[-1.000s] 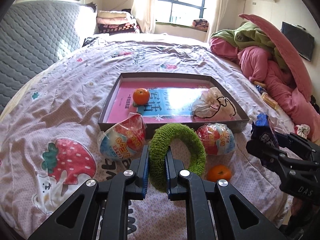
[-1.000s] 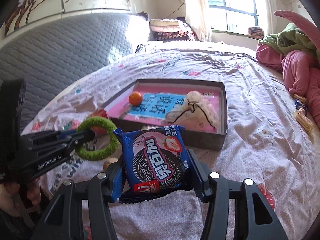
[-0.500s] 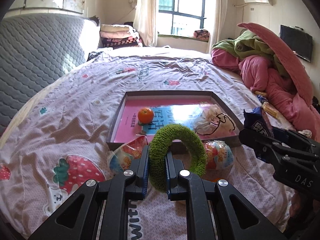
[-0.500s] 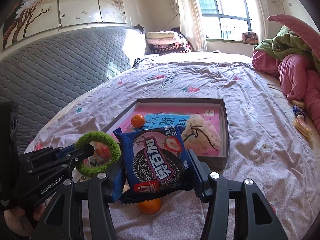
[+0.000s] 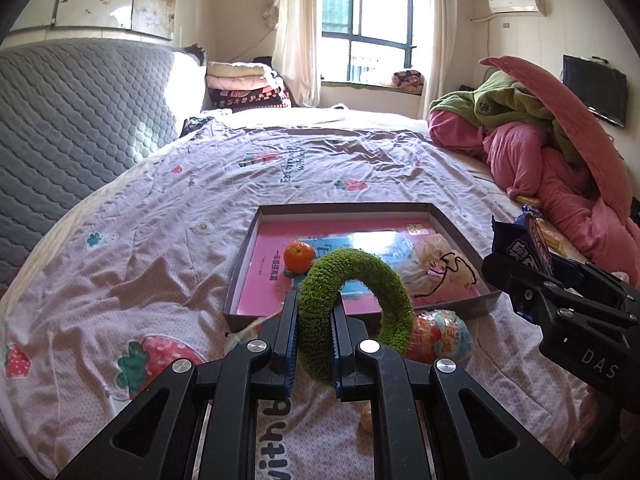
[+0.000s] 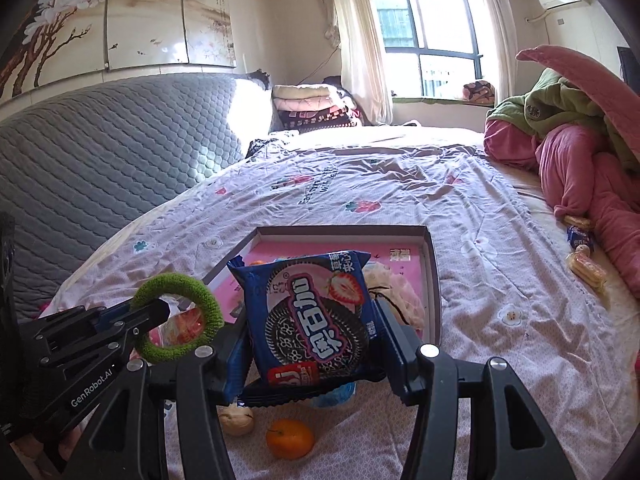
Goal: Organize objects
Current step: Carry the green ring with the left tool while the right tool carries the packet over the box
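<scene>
My left gripper (image 5: 314, 312) is shut on a fuzzy green ring (image 5: 384, 280), held above the bed in front of the grey tray (image 5: 460, 224). My right gripper (image 6: 310, 312) is shut on a blue cookie packet (image 6: 312, 316), also held above the bed near the tray (image 6: 434, 272). The tray holds a pink book (image 5: 264, 272), an orange (image 5: 299, 256) and a white cloth pouch (image 5: 444, 264). The ring also shows in the right wrist view (image 6: 200, 300), the packet in the left wrist view (image 5: 520, 244).
A round wrapped snack (image 5: 440, 336) lies before the tray. A loose orange (image 6: 290, 438) and a walnut-like thing (image 6: 238, 420) lie on the sheet below my right gripper. Pink and green bedding (image 5: 540, 140) piles at the right, with small snacks (image 6: 586, 268) beside it. A grey headboard (image 5: 72, 112) stands left.
Both grippers have risen and drawn back from the bed with their loads. The tray and the loose items now look lower and farther off.
</scene>
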The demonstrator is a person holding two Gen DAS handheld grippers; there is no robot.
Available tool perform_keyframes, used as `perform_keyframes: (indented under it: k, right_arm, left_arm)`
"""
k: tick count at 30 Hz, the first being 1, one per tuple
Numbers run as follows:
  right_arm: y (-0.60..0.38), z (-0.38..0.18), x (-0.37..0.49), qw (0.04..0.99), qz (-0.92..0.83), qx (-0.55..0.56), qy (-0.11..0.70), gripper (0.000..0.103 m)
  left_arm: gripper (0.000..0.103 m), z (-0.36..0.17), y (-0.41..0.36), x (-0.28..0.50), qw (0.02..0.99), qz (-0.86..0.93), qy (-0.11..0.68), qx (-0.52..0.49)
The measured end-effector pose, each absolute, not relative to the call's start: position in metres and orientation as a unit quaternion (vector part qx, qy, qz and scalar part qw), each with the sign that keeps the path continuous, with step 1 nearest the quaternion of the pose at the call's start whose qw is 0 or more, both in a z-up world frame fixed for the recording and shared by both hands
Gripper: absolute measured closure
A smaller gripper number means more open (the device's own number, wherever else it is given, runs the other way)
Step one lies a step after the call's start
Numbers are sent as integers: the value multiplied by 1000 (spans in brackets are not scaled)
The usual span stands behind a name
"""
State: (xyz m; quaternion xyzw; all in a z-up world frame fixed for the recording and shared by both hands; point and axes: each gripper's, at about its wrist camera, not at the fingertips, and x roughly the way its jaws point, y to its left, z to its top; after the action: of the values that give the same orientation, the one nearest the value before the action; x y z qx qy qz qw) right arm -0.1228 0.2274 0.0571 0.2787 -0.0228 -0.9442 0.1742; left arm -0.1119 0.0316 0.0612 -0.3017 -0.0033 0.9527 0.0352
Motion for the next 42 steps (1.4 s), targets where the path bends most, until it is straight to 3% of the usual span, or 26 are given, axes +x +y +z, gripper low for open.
perform_keyframes:
  k: [42]
  right_arm:
    - [200, 54, -199, 144, -947, 285, -28, 47]
  left_arm:
    - [90, 47, -4, -215, -14, 946, -34, -321]
